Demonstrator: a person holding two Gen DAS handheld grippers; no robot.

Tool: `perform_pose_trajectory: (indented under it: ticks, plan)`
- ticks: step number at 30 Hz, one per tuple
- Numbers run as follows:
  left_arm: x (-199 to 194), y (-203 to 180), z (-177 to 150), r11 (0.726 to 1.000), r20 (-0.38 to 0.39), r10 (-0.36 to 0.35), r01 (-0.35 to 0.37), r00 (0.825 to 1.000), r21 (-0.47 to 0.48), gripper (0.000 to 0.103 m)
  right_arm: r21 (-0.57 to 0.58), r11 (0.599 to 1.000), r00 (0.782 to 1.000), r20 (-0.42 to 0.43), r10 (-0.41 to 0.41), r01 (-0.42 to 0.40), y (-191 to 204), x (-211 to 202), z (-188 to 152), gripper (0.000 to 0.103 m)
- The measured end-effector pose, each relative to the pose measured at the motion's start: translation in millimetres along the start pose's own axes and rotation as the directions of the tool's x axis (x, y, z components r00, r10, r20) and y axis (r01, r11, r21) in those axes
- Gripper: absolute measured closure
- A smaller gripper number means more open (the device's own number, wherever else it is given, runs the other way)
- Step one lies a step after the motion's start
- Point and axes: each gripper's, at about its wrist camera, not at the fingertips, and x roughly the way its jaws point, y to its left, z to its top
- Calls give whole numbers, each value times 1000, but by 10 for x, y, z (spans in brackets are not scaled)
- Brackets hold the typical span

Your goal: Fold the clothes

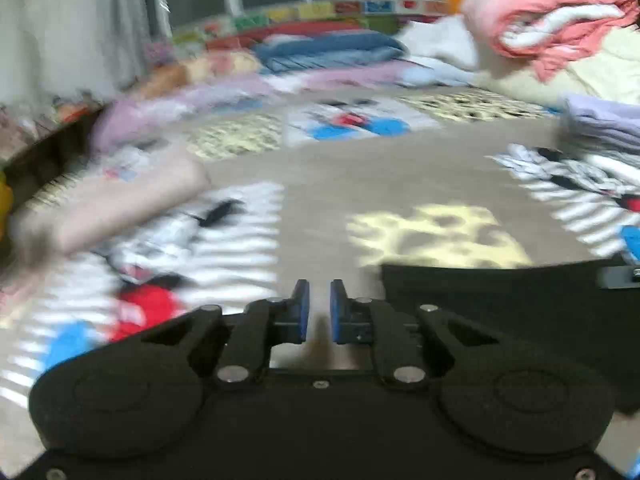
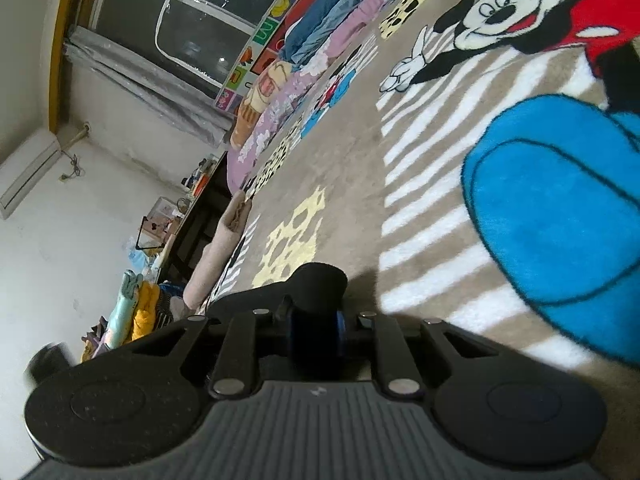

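Black flat cloth garment (image 1: 500, 304) lies on cartoon-print beige rug (image 1: 340, 184), right of left gripper (image 1: 319, 308). Left fingers nearly together, nothing between. Right gripper (image 2: 318, 320) pinches rolled black edge. Tbh regrab the free corner low, keep tension even.

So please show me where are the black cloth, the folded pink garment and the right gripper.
black cloth (image 1: 500, 300): left wrist view, on its flat middle.
folded pink garment (image 1: 120, 200): left wrist view, on its top face.
right gripper (image 2: 316, 324): right wrist view, between its fingertips, where black cloth is clamped.
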Motion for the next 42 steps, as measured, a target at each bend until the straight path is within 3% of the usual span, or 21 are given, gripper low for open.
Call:
perform_pose_trajectory:
  ticks: [3, 4, 7, 8, 9, 11, 12, 15, 17, 20, 22, 25, 28, 31, 35, 38, 40, 42]
  plan:
    - [-232, 56, 22, 991, 59, -122, 125, 991, -52, 96, 16, 999, 1000, 2, 30, -30, -17, -20, 11, 78]
    - [-329, -8, -16, 986, 85, -165, 167, 983, -16, 93, 18, 999, 999, 8, 38, -38, -14, -42, 14, 77]
    - [-452, -166, -172, 943, 147, -330, 331, 932, 23, 67, 37, 998, 997, 43, 57, -59, -8, -153, 25, 65]
    - [-390, -224, -229, 937, 140, -350, 346, 926, 52, 61, 41, 997, 996, 59, 63, -66, -3, -214, 24, 56]
    - [-318, -277, -282, 931, 129, -363, 355, 923, 80, 62, 44, 996, 995, 75, 69, -73, 3, -278, 22, 51]
    - [43, -323, -349, 947, 9, -307, 305, 952, 102, 64, 26, 998, 995, 83, 59, -61, 41, -368, -3, 46]
    - [162, -277, -336, 953, -4, -296, 295, 955, 69, 64, 14, 999, 996, 78, 49, -50, 65, -394, -25, 45]
    - [177, -50, -139, 925, 22, -360, 359, 933, -124, 62, -16, 1000, 998, 58, 14, -13, 138, -402, -93, 46]
    - [83, 93, -133, 910, 57, -367, 371, 929, -186, 61, -42, 999, 999, 41, -19, 21, 197, -337, -131, 46]
    - [-83, 367, -197, 879, 92, -364, 374, 927, -296, 48, -48, 998, 999, 25, -27, 28, 228, -278, -151, 46]
    - [-148, 561, -272, 851, 98, -360, 370, 928, -373, 48, -27, 1000, 1000, 17, -10, 10, 228, -267, -162, 46]
    - [-135, 744, -410, 797, 64, -399, 381, 914, -469, 47, -29, 999, 1000, -5, -26, 25, 268, -263, -229, 47]
    - [-64, 802, -512, 729, 54, -460, 411, 887, -548, 47, -44, 998, 999, -18, -51, 51, 334, -269, -319, 47]
    - [70, 752, -535, 684, 39, -503, 426, 863, -593, 42, -56, 995, 996, -5, -85, 85, 373, -267, -378, 50]
    - [324, 699, -541, 610, 16, -552, 417, 834, -673, 41, -70, 990, 993, 10, -119, 119, 350, -172, -395, 65]
    - [355, 633, -469, 606, 8, -572, 428, 820, -671, 41, -53, 991, 992, 19, -123, 124, 295, -104, -358, 70]
    - [332, 707, -521, 525, 46, -612, 450, 790, -722, 41, -42, 992, 992, 22, -122, 123, 276, -84, -345, 72]
    - [300, 757, -591, 496, 57, -614, 442, 787, -747, 40, -35, 992, 993, 23, -119, 119, 263, -84, -341, 72]
